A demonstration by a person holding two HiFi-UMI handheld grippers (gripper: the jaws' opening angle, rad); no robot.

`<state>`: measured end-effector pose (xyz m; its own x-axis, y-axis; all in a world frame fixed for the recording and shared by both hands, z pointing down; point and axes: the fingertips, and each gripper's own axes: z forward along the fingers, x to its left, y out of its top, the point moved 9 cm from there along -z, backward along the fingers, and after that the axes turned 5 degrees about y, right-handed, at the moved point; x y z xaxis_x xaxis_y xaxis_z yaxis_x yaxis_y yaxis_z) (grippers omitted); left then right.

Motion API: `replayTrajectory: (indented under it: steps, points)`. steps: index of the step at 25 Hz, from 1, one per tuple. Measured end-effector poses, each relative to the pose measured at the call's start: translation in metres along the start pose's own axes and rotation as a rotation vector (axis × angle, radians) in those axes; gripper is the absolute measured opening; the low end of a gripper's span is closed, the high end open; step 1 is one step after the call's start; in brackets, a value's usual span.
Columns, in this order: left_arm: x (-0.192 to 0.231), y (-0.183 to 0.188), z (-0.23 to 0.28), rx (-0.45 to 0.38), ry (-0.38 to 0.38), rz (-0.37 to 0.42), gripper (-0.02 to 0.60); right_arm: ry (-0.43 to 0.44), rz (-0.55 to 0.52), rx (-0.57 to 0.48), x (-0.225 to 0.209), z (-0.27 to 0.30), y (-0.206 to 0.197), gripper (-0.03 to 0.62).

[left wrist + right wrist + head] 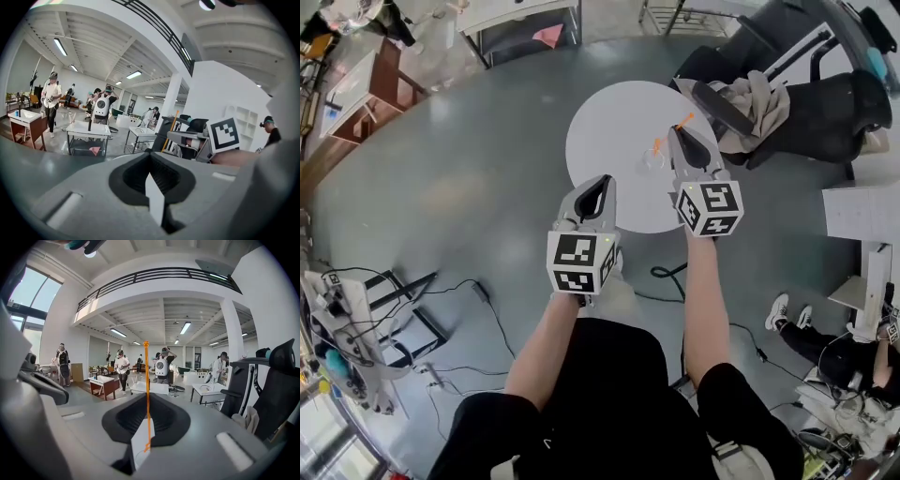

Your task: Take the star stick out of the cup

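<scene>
A thin orange star stick (147, 394) stands upright between the jaws of my right gripper (147, 401), which is shut on it. In the head view the star stick (685, 119) crosses the tip of the right gripper (676, 132) at a slant. Its lower end hangs at the rim of a small clear cup (652, 160) on the round white table (605, 141). I cannot tell whether that end is still inside the cup. My left gripper (601, 182) hovers over the table's near edge, shut and empty. From the left gripper (151, 158) the stick (170, 130) shows to the right.
Black office chairs (797, 89) with cloth draped on them stand just right of the table. Cables (670, 274) trail on the grey floor near my feet. Desks and equipment stand at the left (347, 94). Several people stand far off in the hall.
</scene>
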<state>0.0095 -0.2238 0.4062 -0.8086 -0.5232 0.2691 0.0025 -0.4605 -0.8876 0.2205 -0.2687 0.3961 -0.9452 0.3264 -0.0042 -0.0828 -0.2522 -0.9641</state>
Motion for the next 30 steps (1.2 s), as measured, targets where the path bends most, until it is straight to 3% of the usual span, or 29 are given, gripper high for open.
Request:
replayTrajectory:
  steps: [5,12,17,21,25,30]
  points:
    - [-0.009,0.022,-0.006,-0.063,-0.029,0.024,0.003,-0.017,-0.011,-0.028,0.005,-0.014,0.015,0.023]
    - [-0.014,0.024,-0.014,-0.08,-0.06,0.041,0.003,-0.004,-0.043,-0.044,0.029,-0.043,0.025,0.023]
    - [-0.014,0.026,-0.014,-0.089,-0.071,0.052,0.003,-0.035,-0.002,-0.065,0.044,-0.075,0.028,0.023]
    - [-0.01,0.041,-0.017,-0.108,-0.078,0.073,0.003,-0.066,0.098,-0.165,0.056,-0.105,0.036,0.023]
    - [-0.014,0.067,-0.03,-0.167,-0.103,0.089,0.003,-0.072,0.098,-0.257,0.063,-0.131,0.06,0.023]
    - [-0.029,0.094,-0.051,-0.261,-0.125,0.122,0.003,-0.123,0.037,-0.279,0.064,-0.148,0.079,0.023]
